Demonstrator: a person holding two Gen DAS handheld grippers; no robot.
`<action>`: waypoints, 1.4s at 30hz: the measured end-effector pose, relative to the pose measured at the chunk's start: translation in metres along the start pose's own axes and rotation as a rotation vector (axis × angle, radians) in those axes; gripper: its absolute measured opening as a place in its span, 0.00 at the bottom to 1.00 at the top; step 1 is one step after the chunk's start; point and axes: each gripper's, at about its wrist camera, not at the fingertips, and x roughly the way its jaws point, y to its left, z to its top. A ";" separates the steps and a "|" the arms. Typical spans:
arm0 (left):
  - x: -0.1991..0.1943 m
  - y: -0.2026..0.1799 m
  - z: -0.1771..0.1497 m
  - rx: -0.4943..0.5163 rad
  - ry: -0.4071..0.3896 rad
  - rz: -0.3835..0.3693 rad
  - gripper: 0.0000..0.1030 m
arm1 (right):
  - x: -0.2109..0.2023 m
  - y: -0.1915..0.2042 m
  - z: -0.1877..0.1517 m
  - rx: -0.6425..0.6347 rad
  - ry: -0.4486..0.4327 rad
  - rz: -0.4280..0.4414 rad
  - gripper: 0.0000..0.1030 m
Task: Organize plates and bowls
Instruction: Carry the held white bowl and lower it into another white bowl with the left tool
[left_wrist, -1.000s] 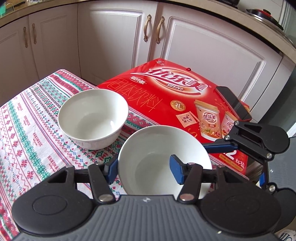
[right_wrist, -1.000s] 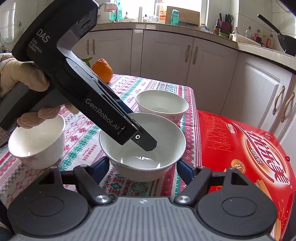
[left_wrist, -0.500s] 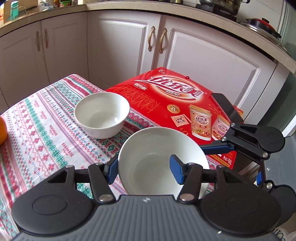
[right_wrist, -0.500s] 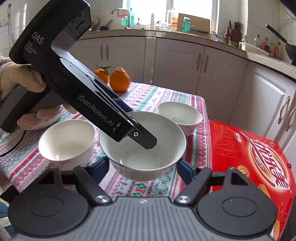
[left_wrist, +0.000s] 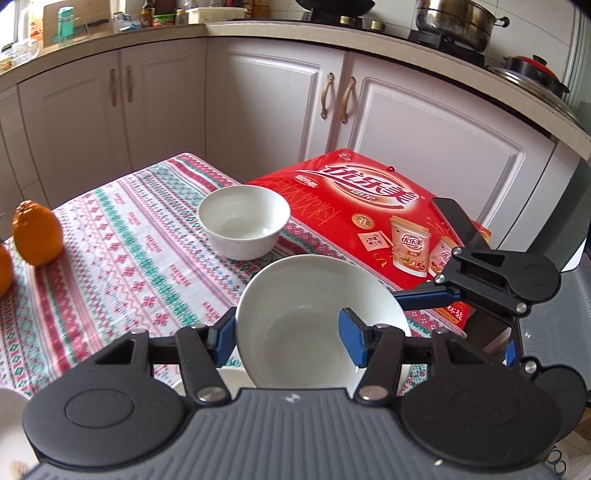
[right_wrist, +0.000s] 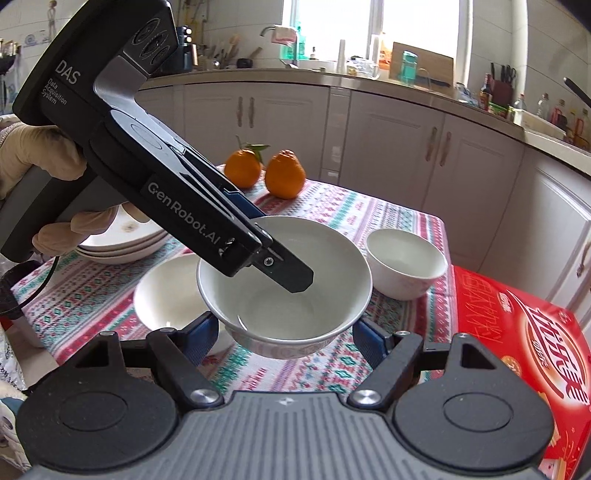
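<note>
- Since a second ago the large bowl (right_wrist: 284, 291) has been carried leftward across the table: the oranges (right_wrist: 284, 173) and a stack of plates (right_wrist: 122, 240) have come into the right wrist view, and the small bowl (left_wrist: 243, 221) sits farther off than it did.
- The left gripper (left_wrist: 288, 332) is clamped on the large bowl's rim, one blue finger outside the wall and one inside, so the bowl hangs tilted above the patterned tablecloth (left_wrist: 122, 258).
- The right gripper (right_wrist: 284, 336) has its jaws spread wide to either side of the large bowl, touching nothing.
- Just beyond and to the left in the right wrist view stands a second bowl (right_wrist: 170, 291), partly under the carried one; judged from this, it is the nesting target, and the left hand is nearer it.
- Farther back lie the small bowl, the red box (left_wrist: 373, 206) off the table's edge, and the kitchen cabinets.
</note>
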 end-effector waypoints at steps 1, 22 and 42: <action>-0.003 0.001 -0.002 -0.004 -0.002 0.004 0.54 | 0.000 0.002 0.001 -0.004 0.000 0.006 0.81; -0.032 0.043 -0.042 -0.111 -0.014 0.081 0.55 | 0.031 0.046 0.021 -0.071 0.022 0.120 0.81; -0.020 0.047 -0.058 -0.131 0.009 0.092 0.55 | 0.047 0.049 0.014 -0.055 0.076 0.154 0.81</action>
